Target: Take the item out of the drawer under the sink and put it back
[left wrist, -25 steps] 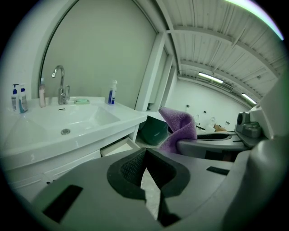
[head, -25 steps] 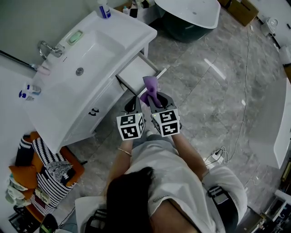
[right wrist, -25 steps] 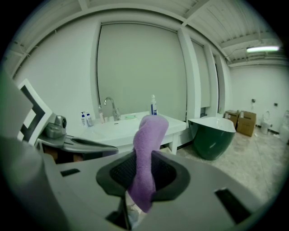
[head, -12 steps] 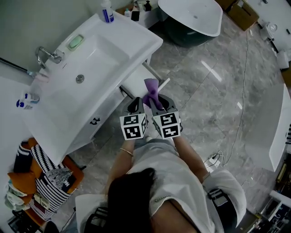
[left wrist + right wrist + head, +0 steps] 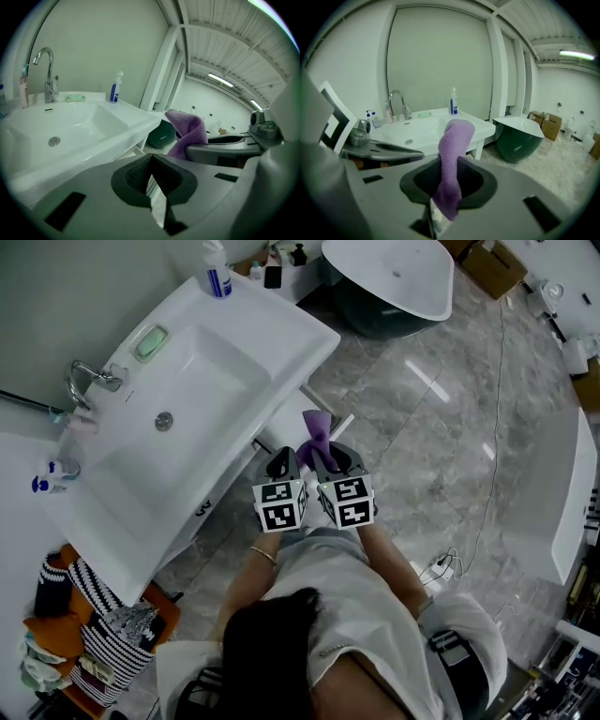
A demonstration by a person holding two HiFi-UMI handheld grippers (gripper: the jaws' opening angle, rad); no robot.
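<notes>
At left, white sink (image 5: 202, 371) with a green soap dish (image 5: 151, 341) on its far rim. Under its right edge, drawer (image 5: 284, 421) pulled partly out, contents hidden. Just near of it, left claw (image 5: 281, 465), pads closed together. To the right, purple cloth (image 5: 316, 432), soft and crumpled, sticking up over the drawer's near edge, clamped low in right claw (image 5: 328, 460). Far right, bathtub (image 5: 389, 273).
</notes>
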